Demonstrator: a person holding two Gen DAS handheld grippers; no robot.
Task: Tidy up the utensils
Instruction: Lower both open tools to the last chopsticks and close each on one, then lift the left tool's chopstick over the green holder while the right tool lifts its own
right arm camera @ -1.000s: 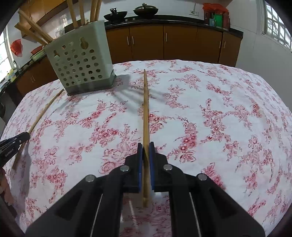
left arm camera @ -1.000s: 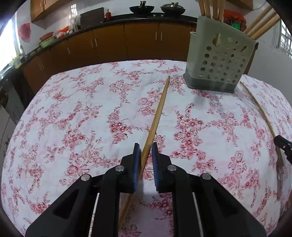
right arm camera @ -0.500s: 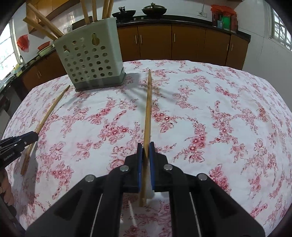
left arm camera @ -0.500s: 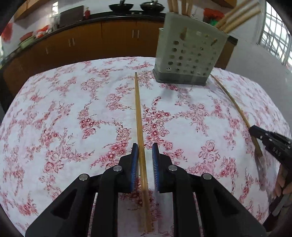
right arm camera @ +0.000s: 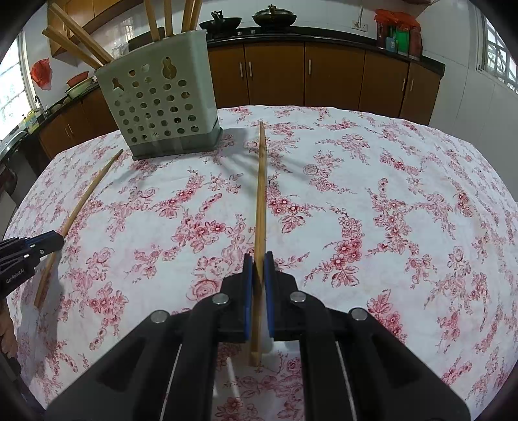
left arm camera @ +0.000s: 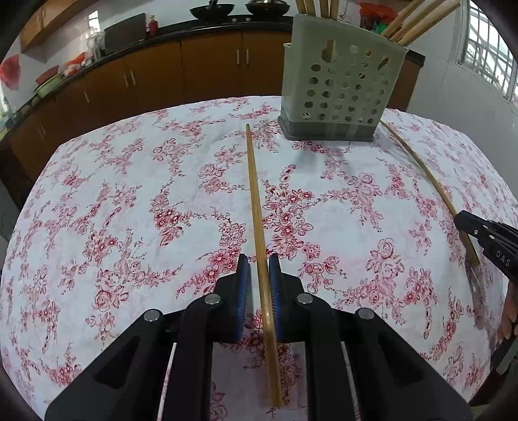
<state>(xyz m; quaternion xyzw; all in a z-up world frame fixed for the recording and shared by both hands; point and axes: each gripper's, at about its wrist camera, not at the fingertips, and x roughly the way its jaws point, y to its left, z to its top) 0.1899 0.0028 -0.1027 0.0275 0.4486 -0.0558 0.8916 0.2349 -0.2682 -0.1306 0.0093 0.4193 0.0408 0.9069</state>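
Bamboo, thin and stiff: likely light, slick, quick to swivel in a pinch.
Left wrist: left gripper [left arm camera: 259, 285] narrowly spread astride near chopstick [left arm camera: 255, 207], gap beside one pad, stick flat on tablecloth [left arm camera: 129, 194], tip toward holder [left arm camera: 340, 87]. Right wrist: right gripper [right arm camera: 258, 275] pinching second chopstick [right arm camera: 260, 194] near its butt; probably steadier taken closer to mid-length.

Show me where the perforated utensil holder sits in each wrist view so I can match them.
Left wrist view: utensil holder upper right of centre, on the floral tablecloth.
Right wrist view: utensil holder upper left.
Shared landmark: the two black pans on the counter behind it.
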